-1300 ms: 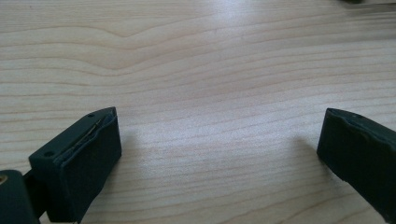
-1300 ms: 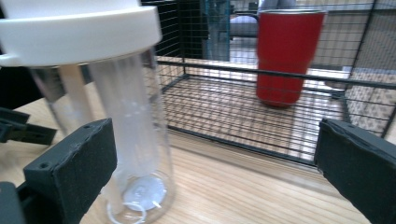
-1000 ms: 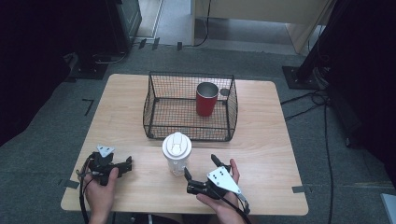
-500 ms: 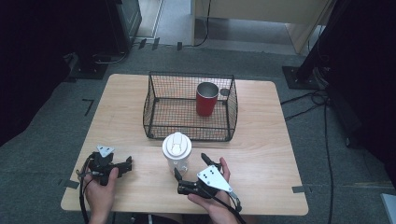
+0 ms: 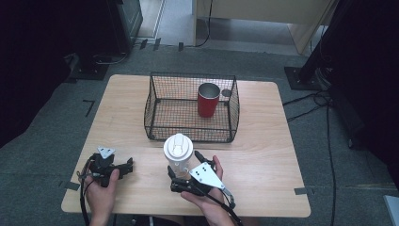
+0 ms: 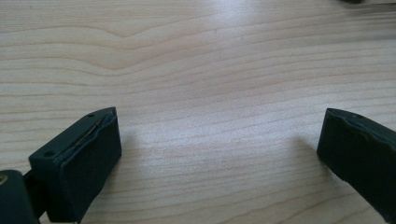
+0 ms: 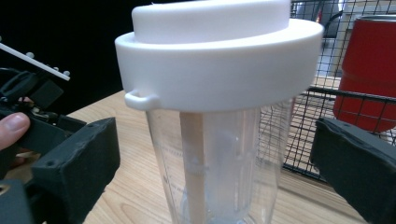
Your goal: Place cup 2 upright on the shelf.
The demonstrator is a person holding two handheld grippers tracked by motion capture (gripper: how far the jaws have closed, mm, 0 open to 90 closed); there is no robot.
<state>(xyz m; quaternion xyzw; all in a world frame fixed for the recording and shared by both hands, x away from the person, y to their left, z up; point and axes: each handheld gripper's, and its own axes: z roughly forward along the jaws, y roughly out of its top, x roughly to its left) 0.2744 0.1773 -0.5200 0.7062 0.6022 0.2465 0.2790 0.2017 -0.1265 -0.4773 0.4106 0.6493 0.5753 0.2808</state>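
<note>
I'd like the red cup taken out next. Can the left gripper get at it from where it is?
Probably not directly: the left gripper sits low, and the basket wall fences the red cup. Only the open top looks free.

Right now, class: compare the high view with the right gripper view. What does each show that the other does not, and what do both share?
High view alone: the whole wooden table, both forearms, and the right gripper with jaws open around the tumbler.

Right gripper view alone: the tumbler's clear ribbed wall, the small loop on its lid's rim, and the gaps between the wall and each jaw.

Both: the white-lidded clear tumbler, the red cup in the wire basket, and the left gripper.
</note>
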